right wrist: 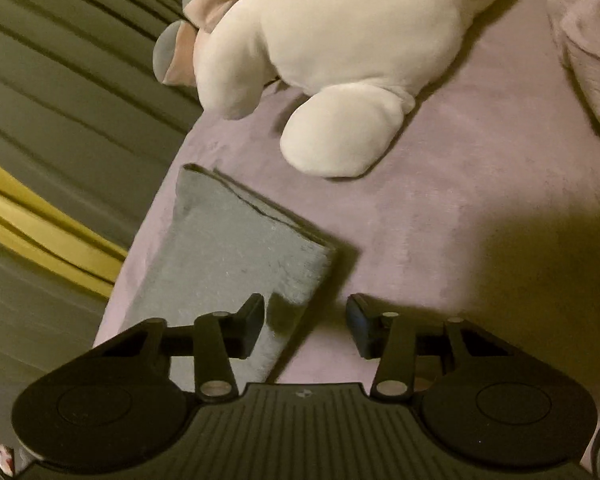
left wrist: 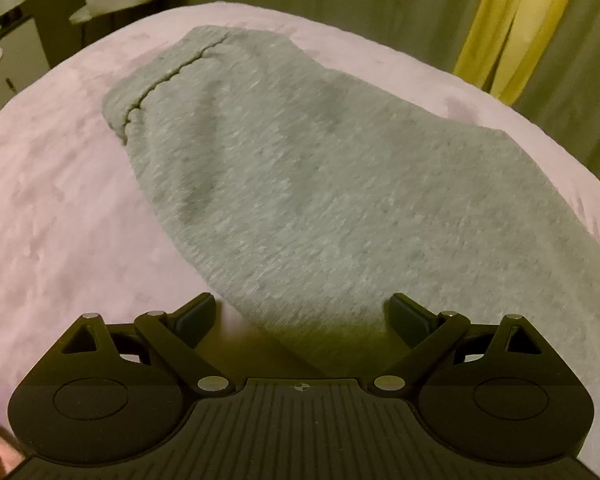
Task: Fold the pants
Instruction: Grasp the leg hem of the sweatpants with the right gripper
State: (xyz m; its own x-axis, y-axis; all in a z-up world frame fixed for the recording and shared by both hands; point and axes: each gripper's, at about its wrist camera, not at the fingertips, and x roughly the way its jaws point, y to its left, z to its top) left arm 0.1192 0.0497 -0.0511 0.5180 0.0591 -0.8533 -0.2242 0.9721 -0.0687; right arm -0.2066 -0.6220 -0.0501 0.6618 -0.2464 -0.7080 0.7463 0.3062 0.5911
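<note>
Grey pants (left wrist: 300, 184) lie folded lengthwise on a pink bed (left wrist: 60, 200).
The left gripper (left wrist: 302, 320) hangs spread and empty over one end; the right gripper (right wrist: 306, 326), half-parted, grips nothing above the leg cuffs, near a plush toy (right wrist: 340, 48). A shallow pinch could catch only the top layer, undoing the fold.

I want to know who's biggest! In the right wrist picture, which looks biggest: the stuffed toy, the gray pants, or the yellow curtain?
1. stuffed toy
2. gray pants
3. yellow curtain
The pants lie nearer the camera, so real sizes stay unsure.
</note>
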